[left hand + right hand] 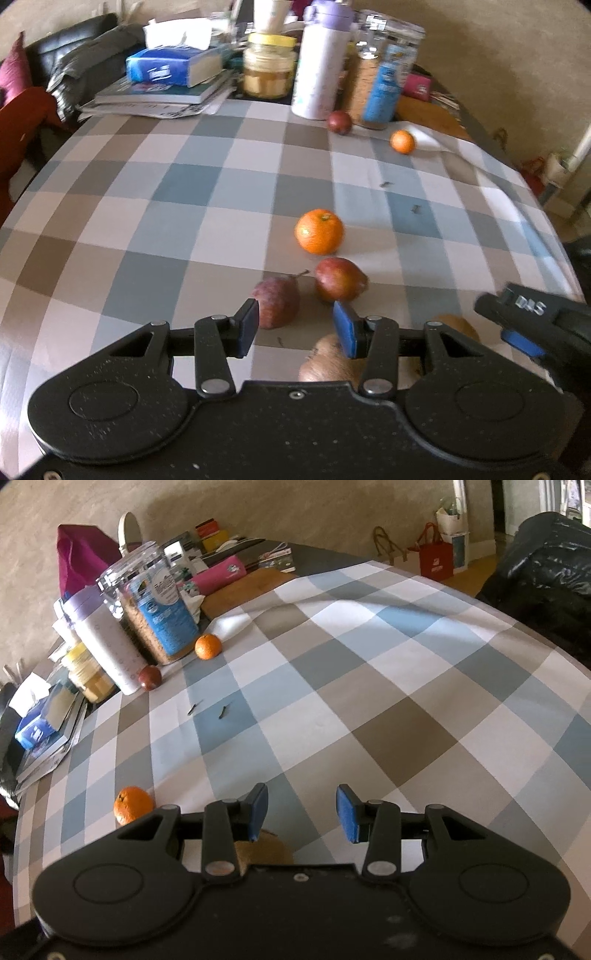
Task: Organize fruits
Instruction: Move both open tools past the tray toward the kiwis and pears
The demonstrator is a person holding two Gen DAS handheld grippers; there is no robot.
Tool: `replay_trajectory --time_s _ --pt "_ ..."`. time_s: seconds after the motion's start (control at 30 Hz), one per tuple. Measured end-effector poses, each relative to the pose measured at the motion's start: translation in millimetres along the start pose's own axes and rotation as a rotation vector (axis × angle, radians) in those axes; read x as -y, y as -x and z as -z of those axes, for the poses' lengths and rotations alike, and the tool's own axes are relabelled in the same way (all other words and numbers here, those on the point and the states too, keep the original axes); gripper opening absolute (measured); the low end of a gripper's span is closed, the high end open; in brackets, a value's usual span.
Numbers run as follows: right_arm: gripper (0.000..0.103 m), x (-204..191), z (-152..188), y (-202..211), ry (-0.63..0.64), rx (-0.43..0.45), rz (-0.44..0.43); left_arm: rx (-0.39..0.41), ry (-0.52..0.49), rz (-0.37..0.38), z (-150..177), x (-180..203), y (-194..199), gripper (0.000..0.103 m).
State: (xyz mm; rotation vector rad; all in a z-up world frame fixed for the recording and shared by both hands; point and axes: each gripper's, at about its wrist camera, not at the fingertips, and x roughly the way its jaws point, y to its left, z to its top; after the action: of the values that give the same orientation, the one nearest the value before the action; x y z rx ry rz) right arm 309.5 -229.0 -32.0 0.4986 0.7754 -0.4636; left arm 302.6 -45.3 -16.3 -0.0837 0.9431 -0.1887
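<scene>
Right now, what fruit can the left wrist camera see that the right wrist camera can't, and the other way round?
Only the left wrist view shows the two red pears just beyond the left gripper, whose jaws stand apart and empty. Only the right wrist view shows the red shopping bag on the floor. Both show the big orange, the small orange, the dark red fruit and the checked tablecloth.

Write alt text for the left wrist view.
Open tongs hover over a checked tablecloth, nothing between their blue pads, with two red pears and an orange just ahead. Jars, a bottle and books crowd the far edge.
</scene>
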Motion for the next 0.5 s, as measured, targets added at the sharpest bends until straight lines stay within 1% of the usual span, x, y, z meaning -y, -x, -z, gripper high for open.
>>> replay_trajectory --time_s 0.17,0.37,0.43,0.5 --pt "0.044 0.1 0.0 -1.6 0.002 -0.006 0.003 -0.027 -0.077 0.076 4.5 9.2 0.1 0.053" --pt "0.044 6.1 -4.1 -1.4 -0.02 0.008 0.022 -0.058 -0.135 0.111 9.7 18.1 -1.6 0.053" --pt "0.044 12.0 -7.4 -3.1 -0.049 -0.003 0.021 -0.06 -0.154 0.112 11.2 20.4 -1.6 0.06" --pt "0.044 17.7 -9.8 -4.8 -0.077 -0.013 0.022 -0.065 -0.169 0.113 12.8 22.8 -1.7 0.061"
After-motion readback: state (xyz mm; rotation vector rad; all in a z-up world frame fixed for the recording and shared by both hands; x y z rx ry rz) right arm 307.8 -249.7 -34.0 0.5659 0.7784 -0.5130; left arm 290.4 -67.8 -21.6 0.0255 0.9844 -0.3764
